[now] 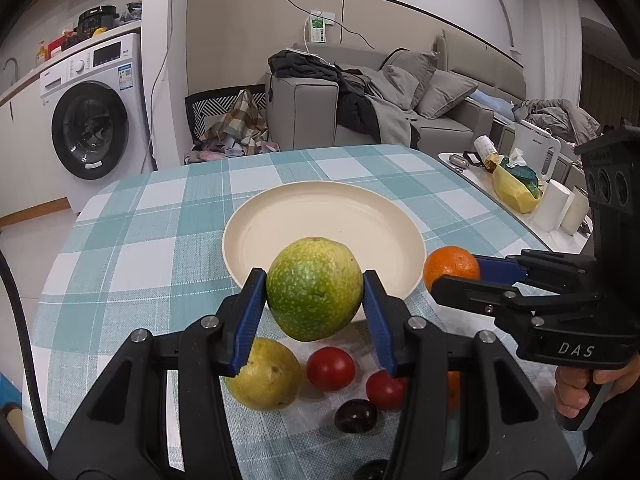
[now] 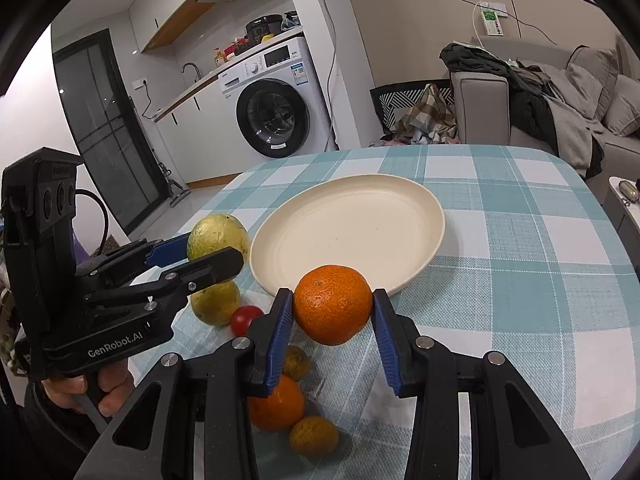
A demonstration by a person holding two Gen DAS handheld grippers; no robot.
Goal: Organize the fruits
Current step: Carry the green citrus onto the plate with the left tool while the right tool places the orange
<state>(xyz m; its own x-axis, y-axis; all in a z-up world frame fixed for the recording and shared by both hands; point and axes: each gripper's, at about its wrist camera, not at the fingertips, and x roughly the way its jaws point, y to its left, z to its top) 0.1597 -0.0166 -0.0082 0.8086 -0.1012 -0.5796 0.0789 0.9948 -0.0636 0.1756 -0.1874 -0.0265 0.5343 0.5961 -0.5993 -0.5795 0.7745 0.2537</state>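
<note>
Checked tablecloth (image 1: 160,216) bare beyond plate (image 1: 248,216)

A speckled green fruit (image 1: 314,288) and an orange (image 2: 333,304) are held just above the cream plate's (image 1: 280,216) near rim.

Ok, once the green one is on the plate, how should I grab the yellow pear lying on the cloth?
Take the yellow pear across its widest middle, jaws on its left and right flanks, coming down from above and the near side. It lies free on the cloth; a red tomato sits close on its right, so keep that finger tight to the pear.
</note>
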